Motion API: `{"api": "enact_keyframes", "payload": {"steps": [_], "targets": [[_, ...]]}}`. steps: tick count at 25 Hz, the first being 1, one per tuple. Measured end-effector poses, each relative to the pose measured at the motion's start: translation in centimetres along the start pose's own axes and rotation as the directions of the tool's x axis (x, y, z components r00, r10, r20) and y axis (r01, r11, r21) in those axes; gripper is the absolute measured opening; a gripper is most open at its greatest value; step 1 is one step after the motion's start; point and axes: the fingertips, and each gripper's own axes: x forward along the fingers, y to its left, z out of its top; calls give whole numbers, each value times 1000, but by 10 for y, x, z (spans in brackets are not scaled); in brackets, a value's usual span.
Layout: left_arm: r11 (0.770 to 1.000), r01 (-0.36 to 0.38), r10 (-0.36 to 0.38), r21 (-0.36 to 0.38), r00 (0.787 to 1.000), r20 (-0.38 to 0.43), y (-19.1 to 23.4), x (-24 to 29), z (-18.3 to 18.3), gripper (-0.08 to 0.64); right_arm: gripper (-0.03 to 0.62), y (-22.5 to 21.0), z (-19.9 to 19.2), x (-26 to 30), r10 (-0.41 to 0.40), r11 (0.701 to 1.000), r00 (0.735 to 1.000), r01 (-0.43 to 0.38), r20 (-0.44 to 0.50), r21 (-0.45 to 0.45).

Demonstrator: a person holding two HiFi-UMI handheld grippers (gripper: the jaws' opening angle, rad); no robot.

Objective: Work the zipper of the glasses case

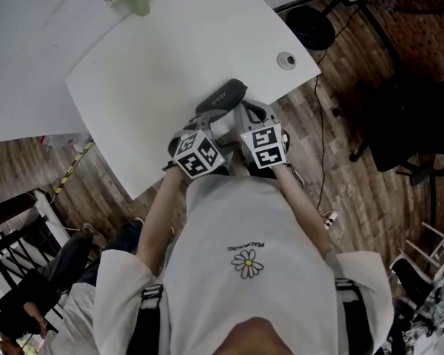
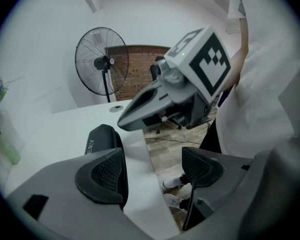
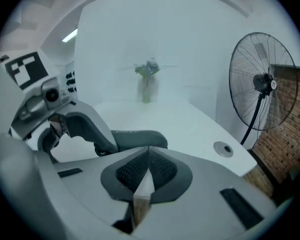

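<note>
The dark case (image 1: 222, 95) lies on the white tabletop (image 1: 170, 58) near its edge. The left tongs (image 2: 152, 171) stand wide apart with nothing between them, the case just beyond their left jaw. The right tongs (image 3: 149, 171) are pressed together, empty, the case just ahead of their tips.

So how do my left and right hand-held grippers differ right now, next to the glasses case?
The left hand-held gripper has its jaws wide apart, while the right hand-held gripper has them closed together on nothing. The glasses case lies off to one side of the left one's gap, but straight ahead of the right one's tips. Both are empty, and neither grips the case.
</note>
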Motion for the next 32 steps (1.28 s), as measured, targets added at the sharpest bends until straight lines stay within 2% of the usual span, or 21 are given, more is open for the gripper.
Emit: {"api": "enact_keyframes", "payload": {"steps": [3, 6, 10, 14, 16, 19, 20, 22, 25, 26, 28, 32], "targets": [[1000, 23, -22, 8, 1000, -18, -6, 5, -5, 368, 8, -2, 24, -4, 8, 1000, 998, -8, 63, -11], [999, 39, -39, -4, 999, -23, -10, 10, -8, 368, 8, -2, 38, 3, 32, 998, 996, -28, 82, -49], [999, 40, -40, -6, 999, -31, -12, 15, -9, 368, 8, 5, 45, 20, 89, 986, 995, -82, 44, -149], [998, 42, -43, -47, 999, -12, -9, 7, -2, 368, 8, 8, 33, 33, 109, 976, 994, -111, -20, -188], [995, 6, -3, -98, 999, 34, 1, -5, 8, 368, 8, 8, 31, 34, 114, 978, 993, -116, -22, -173], [971, -127, 142, -201, 988, 62, 34, -22, 18, 363, 8, 8, 29, 32, 125, 978, 992, -127, -26, -163], [956, -178, 195, -234, 980, 50, 47, -25, 18, 340, 8, 8, 28, 32, 125, 978, 992, -128, -25, -163], [918, -258, 272, -302, 962, 5, 67, -28, 15, 205, 8, 8, 27, 32, 126, 980, 992, -128, -25, -155], [877, -323, 318, -354, 945, -74, 84, -25, 8, 73, 8, 9, 25, 31, 133, 981, 991, -136, -28, -139], [874, -339, 325, -350, 940, -98, 86, -22, 6, 44, 8, 9, 24, 30, 134, 981, 991, -137, -29, -139], [877, -351, 325, -327, 936, -133, 88, -14, 3, 32, 8, 9, 22, 29, 131, 980, 991, -134, -29, -145], [880, -353, 324, -318, 936, -140, 85, -9, 2, 26, 8, 10, 21, 28, 138, 976, 990, -143, -36, -166]]}}
